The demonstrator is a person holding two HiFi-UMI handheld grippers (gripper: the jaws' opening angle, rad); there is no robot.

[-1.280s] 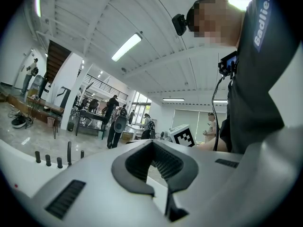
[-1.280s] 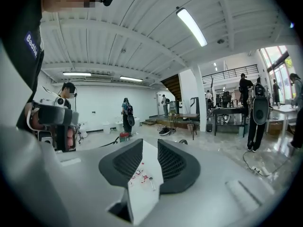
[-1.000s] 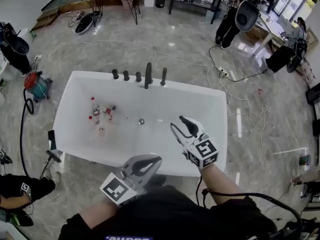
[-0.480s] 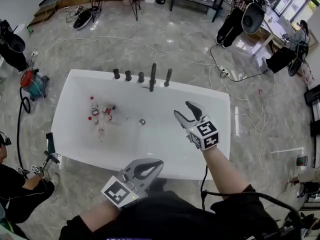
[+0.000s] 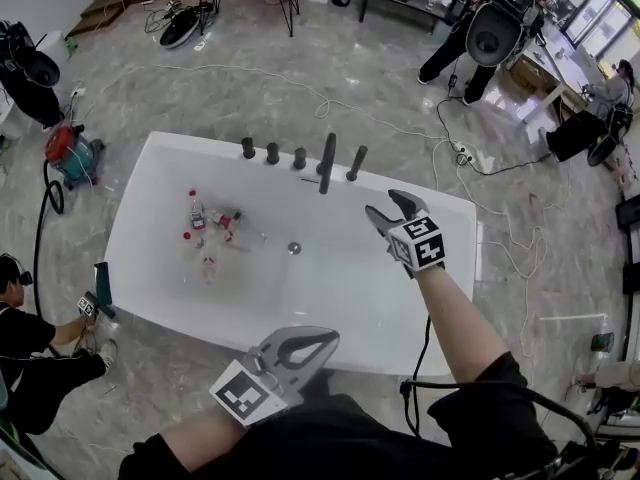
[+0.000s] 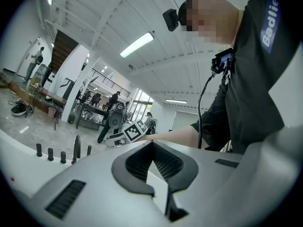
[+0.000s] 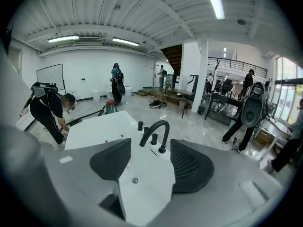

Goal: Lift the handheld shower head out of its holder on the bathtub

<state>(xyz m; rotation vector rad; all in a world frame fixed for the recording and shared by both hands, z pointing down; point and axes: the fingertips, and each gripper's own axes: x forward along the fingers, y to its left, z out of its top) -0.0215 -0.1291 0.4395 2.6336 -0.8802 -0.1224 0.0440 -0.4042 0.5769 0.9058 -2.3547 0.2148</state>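
Opening empty right tongs above bathtub, black faucet ahead, bottles inside

The right gripper has advanced from above the middle of the white rectangular bathtub to a position close to the row of black upright fittings on the far rim. Its jaws stand wider apart than before and are opening, and nothing sits between them. Far to the left of the left gripper, a crouching person in black has come further into view.
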